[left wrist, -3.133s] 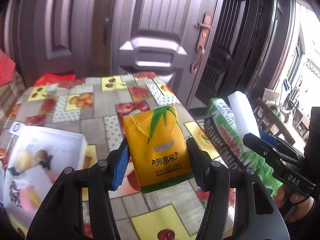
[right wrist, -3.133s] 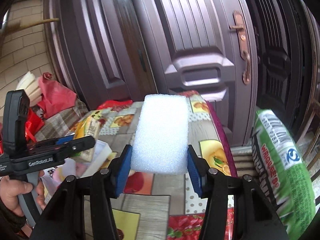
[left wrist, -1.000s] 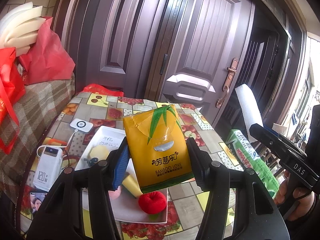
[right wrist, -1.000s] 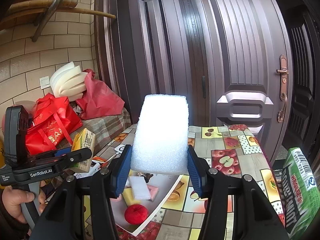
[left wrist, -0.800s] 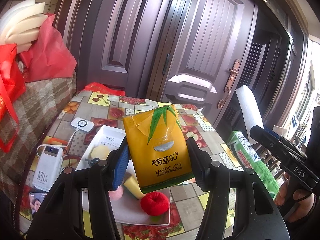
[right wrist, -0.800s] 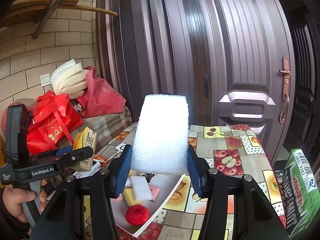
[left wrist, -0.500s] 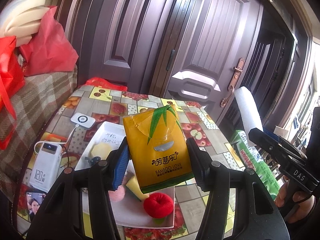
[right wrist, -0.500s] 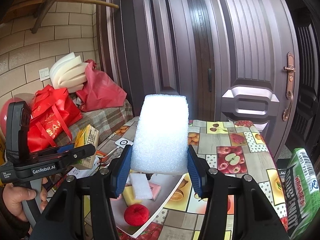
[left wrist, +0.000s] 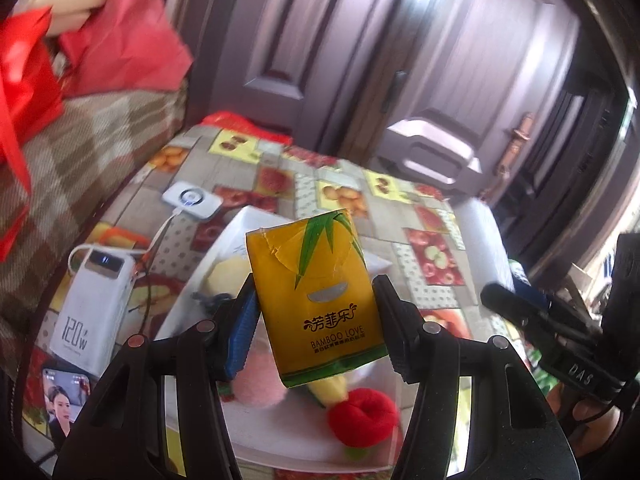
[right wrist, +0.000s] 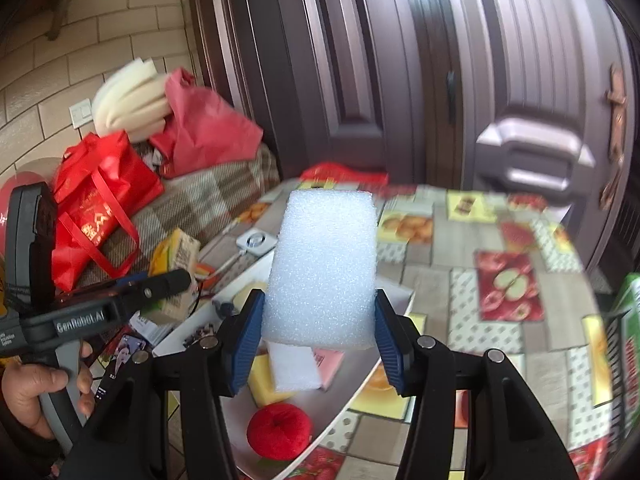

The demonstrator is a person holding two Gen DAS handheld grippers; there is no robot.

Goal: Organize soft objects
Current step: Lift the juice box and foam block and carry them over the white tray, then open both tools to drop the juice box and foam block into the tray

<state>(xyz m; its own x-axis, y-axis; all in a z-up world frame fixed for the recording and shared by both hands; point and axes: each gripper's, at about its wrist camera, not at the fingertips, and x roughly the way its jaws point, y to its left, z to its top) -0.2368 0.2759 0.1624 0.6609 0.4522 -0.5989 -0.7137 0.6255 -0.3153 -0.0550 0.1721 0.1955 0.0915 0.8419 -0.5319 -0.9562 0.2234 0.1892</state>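
Left wrist view. At lower left, a white power bank (left wrist: 96, 312) marked "120W" is seen lying on the fruit-patterned desk (left wrist: 436, 256), with a phone (left wrist: 66, 396) showing a picture just below it. At centre, a yellow tissue pack (left wrist: 316, 300) printed "BAMBOO LOVE" under three Chinese characters is gripped upright by the left tongs (left wrist: 314, 320), above a white tray (left wrist: 280, 440) in which a red plush fruit (left wrist: 364, 412) is lying. At the right edge, the other tool is marked "DAS".

Right wrist view. At left, the tool held in a hand (right wrist: 36, 392) is labelled "GenRobot.AI". At centre, a white foam block (right wrist: 324, 268) is clamped between the blue pads of the right tongs (right wrist: 320, 336), above the tray (right wrist: 384, 360). At the right edge, a green pack (right wrist: 624, 356) with partly legible red lettering is visible.
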